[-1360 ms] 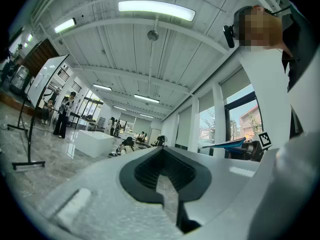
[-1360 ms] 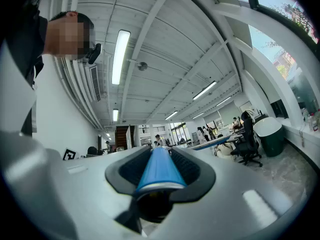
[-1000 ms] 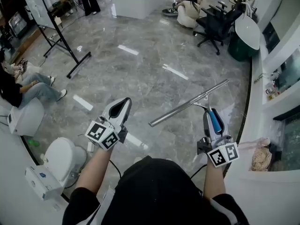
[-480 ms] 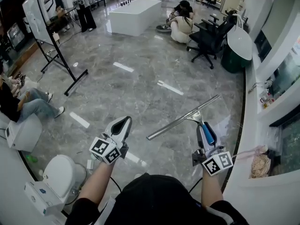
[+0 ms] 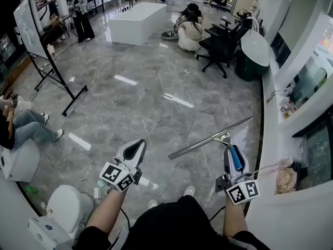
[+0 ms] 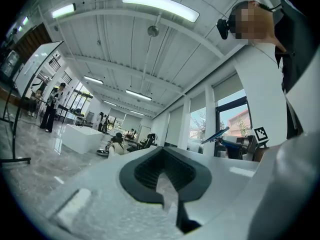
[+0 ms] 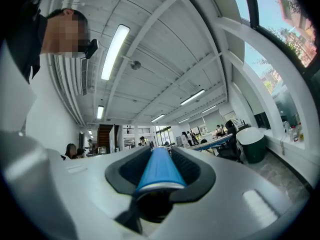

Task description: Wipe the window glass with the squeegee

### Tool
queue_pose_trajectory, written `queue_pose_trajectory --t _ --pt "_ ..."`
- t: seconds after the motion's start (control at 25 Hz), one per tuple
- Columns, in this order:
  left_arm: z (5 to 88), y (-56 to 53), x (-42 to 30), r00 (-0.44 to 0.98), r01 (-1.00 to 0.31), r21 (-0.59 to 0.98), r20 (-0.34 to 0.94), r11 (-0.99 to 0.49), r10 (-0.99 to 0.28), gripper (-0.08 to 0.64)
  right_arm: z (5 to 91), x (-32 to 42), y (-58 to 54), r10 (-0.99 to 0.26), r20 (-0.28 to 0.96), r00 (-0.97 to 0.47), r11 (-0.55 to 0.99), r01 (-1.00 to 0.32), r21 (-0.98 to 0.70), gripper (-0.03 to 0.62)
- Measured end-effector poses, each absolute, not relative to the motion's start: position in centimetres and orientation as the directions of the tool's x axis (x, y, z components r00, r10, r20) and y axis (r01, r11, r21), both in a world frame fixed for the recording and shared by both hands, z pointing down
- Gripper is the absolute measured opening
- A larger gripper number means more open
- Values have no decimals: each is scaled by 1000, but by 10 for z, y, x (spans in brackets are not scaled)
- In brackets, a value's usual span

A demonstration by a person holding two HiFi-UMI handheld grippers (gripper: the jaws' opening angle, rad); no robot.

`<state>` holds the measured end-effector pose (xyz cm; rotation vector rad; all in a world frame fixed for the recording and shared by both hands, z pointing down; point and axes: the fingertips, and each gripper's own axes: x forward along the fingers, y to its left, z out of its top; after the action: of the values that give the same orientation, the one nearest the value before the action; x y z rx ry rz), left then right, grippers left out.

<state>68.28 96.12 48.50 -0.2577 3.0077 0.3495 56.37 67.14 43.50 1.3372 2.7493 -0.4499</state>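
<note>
In the head view my right gripper (image 5: pixel 233 155) is shut on the blue handle of the squeegee (image 5: pixel 210 138), whose long metal blade sticks out to the upper left above the floor. The blue handle (image 7: pixel 159 168) fills the jaws in the right gripper view. My left gripper (image 5: pixel 135 151) is held at the lower left, shut with nothing in it. In the left gripper view the left gripper (image 6: pixel 165 171) shows closed dark pads and the squeegee blade (image 6: pixel 216 135) far right. Window glass (image 5: pixel 311 79) runs along the right wall above a white sill (image 5: pixel 270 119).
A grey marble floor (image 5: pixel 140 98) spreads ahead. A toilet (image 5: pixel 62 207) stands at lower left, a whiteboard stand (image 5: pixel 47 51) at left, an office chair (image 5: pixel 221 43) and white counter (image 5: pixel 132 22) farther off. Several people sit or stand around the room. A cloth (image 5: pixel 285 180) lies on the sill.
The view has tilted up and forward, showing more of the room. Both grippers sit slightly lower in the picture; the squeegee stays held in the right gripper.
</note>
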Motion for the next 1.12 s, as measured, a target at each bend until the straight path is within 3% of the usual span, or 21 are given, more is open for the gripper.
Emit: queue_pose_trajectory --t 0.64,1.12 --pt "456 846 489 -941 -321 155 -166 934 -296 0 433 419 534 609 -255 -751 719 658 -225 130" --pt "458 763 377 -886 -459 139 -143 877 -441 0 455 372 410 395 -204 -896 858 439 -267 130"
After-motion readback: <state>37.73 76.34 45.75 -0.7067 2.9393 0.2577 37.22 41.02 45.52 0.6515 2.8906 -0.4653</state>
